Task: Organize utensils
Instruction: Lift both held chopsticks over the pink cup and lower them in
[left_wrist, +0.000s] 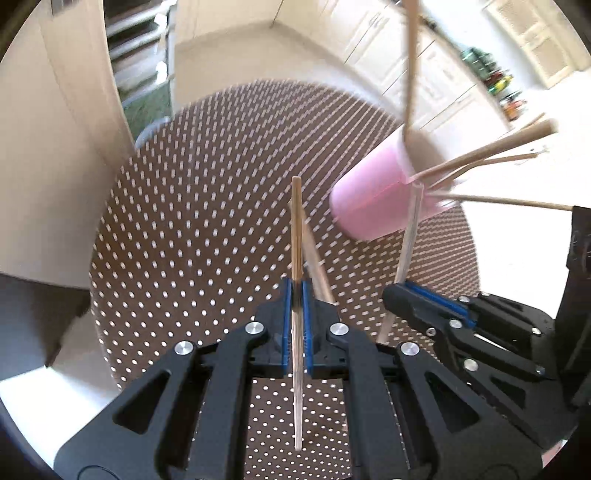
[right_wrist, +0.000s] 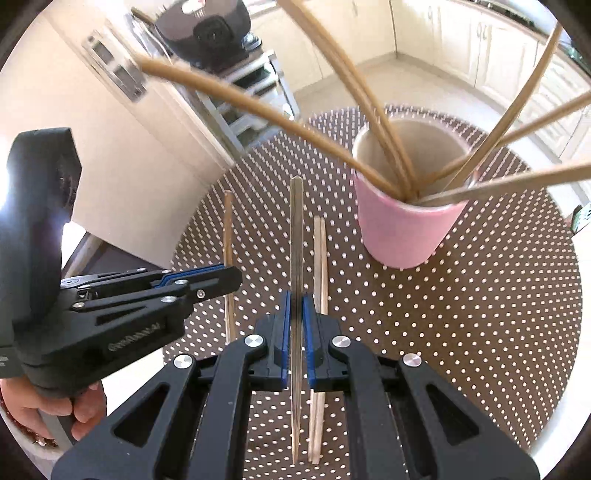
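A pink cup (left_wrist: 373, 195) (right_wrist: 402, 229) stands on a brown dotted mat (left_wrist: 207, 206) (right_wrist: 461, 295) and holds several wooden chopsticks (right_wrist: 369, 103). My left gripper (left_wrist: 296, 291) is shut on one wooden chopstick (left_wrist: 296, 229), held above the mat left of the cup. My right gripper (right_wrist: 296, 301) is shut on another chopstick (right_wrist: 296, 229), also lifted, left of the cup. The right gripper also shows in the left wrist view (left_wrist: 402, 291), with its chopstick (left_wrist: 408, 240) near the cup. The left gripper also shows in the right wrist view (right_wrist: 229, 277). Two more chopsticks (right_wrist: 320, 258) lie on the mat.
The mat covers a round white table (left_wrist: 48, 398). Cream kitchen cabinets (right_wrist: 461, 48) and an oven (right_wrist: 255, 99) stand behind. A dark appliance (right_wrist: 207, 26) is at the back left. Bottles (left_wrist: 495, 81) sit on a far counter.
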